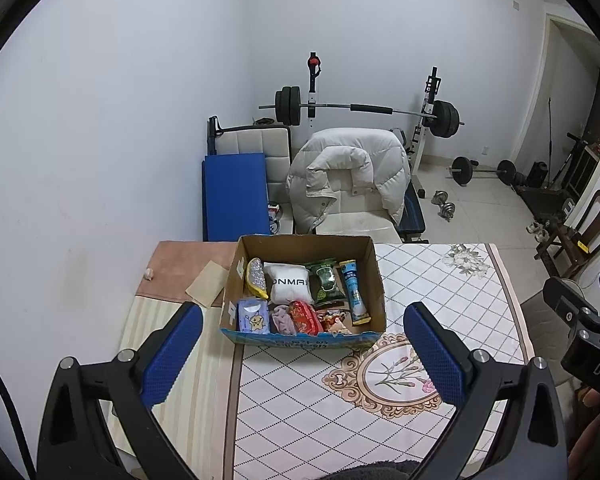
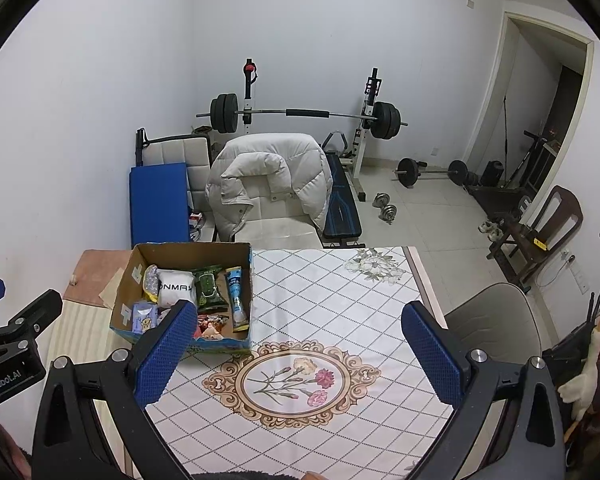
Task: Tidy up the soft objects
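Observation:
An open cardboard box [image 1: 374, 276] stands on the patterned tablecloth [image 1: 440, 288]. It holds several soft items: a white pouch [image 1: 290, 282], a blue tissue pack [image 1: 253, 316], a pink cloth [image 1: 281, 319], a red pouch [image 1: 305, 316], a green packet [image 1: 325, 282] and a blue tube [image 1: 354, 292]. My left gripper [image 1: 304, 354] is open and empty, just in front of the box. The box also shows in the right wrist view [image 2: 128, 280], left of my right gripper [image 2: 300, 354], which is open and empty above the tablecloth [image 2: 340, 300].
A white jacket [image 1: 348, 172] hangs over a chair behind the table. A barbell rack [image 1: 364, 110], dumbbells [image 1: 444, 204] and a blue mat [image 1: 234, 196] stand beyond. A wooden chair [image 2: 540, 232] and a grey seat [image 2: 496, 328] are at the right. A brown paper [image 1: 206, 284] lies left of the box.

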`<state>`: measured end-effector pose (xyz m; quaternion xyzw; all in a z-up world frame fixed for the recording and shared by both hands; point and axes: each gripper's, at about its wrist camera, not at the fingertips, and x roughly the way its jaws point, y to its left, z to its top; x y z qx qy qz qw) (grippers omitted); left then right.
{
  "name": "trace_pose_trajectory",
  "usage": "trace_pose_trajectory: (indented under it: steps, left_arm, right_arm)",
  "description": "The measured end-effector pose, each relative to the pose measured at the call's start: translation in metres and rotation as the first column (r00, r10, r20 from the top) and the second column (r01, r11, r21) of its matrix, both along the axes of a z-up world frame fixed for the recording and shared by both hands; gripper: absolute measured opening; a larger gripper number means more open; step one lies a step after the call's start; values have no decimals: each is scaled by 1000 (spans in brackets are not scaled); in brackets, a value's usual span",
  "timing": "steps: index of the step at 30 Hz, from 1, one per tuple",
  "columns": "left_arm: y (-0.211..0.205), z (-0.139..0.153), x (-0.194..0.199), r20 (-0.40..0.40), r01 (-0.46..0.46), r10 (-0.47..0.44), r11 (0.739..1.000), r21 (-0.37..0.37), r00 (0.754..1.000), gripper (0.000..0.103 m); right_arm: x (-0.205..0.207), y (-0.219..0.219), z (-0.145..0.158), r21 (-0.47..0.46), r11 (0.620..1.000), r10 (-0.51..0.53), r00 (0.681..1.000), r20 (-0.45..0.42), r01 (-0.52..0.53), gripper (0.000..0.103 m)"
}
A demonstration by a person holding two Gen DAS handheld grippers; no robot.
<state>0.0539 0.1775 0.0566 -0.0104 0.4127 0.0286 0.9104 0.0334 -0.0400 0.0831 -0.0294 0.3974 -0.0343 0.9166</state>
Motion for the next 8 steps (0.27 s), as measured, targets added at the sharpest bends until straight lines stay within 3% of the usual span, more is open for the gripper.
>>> trace_pose_trajectory:
  steps: [8]
  left_arm:
    - [0,3,-6,7,-9,9,1000,-7,1000,103]
  right_arm:
    - [1,1,1,1,1000,0,1000,5,0,103]
